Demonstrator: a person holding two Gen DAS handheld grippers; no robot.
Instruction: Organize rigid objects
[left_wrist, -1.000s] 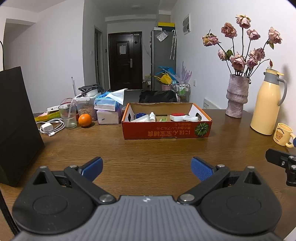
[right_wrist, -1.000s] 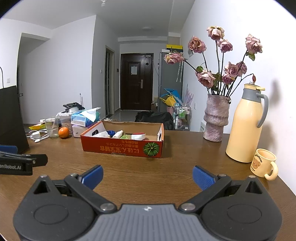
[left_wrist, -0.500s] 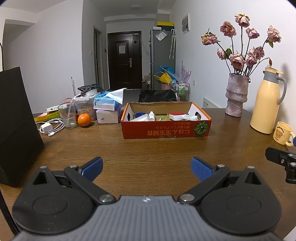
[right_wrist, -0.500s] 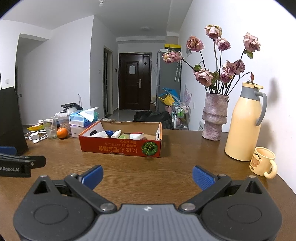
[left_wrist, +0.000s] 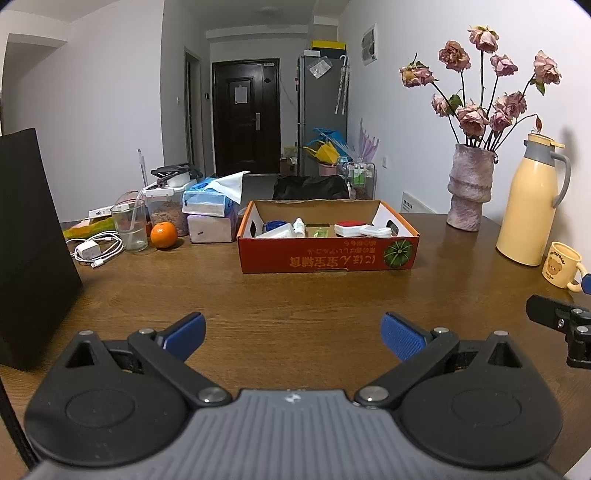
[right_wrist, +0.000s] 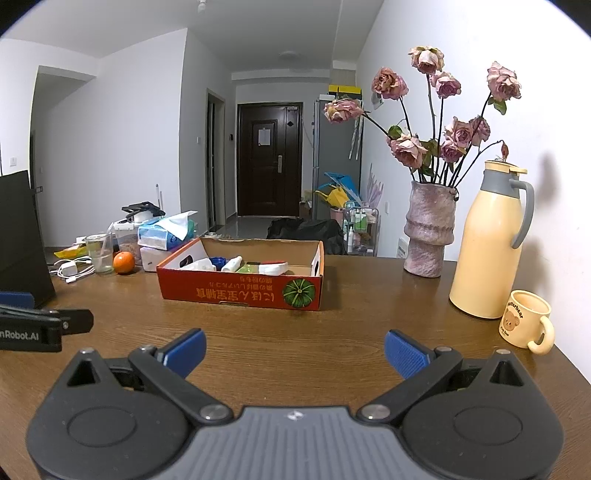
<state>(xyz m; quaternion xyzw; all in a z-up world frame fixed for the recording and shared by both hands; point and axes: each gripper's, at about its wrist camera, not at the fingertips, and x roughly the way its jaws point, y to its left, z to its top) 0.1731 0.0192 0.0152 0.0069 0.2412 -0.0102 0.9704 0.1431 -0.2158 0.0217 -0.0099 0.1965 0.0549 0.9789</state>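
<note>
— Wooden table fills my view on both feeds. What have you got in front?

— I've got the orange cardboard box sitting mid-table, well ahead of both grippers. Inside it I can make out a white bottle lying down, something blue, and a flat white piece with a red top. The rest in there is too small for me to call.

— And the grippers?

— My left gripper hovers over bare wood, blue pads spread wide, nothing between them. My right gripper is the same: jaws apart, empty, low over the table. Each one pokes into the edge of the other's feed.

— Surroundings?

— On the right I see a cream thermos by the wall, a bear mug just beside it, and a vase of dried roses further back. To the left, an orange next to a glass, a white charger with its cable, and a tissue pack. A black bag stands at the left edge.
</note>
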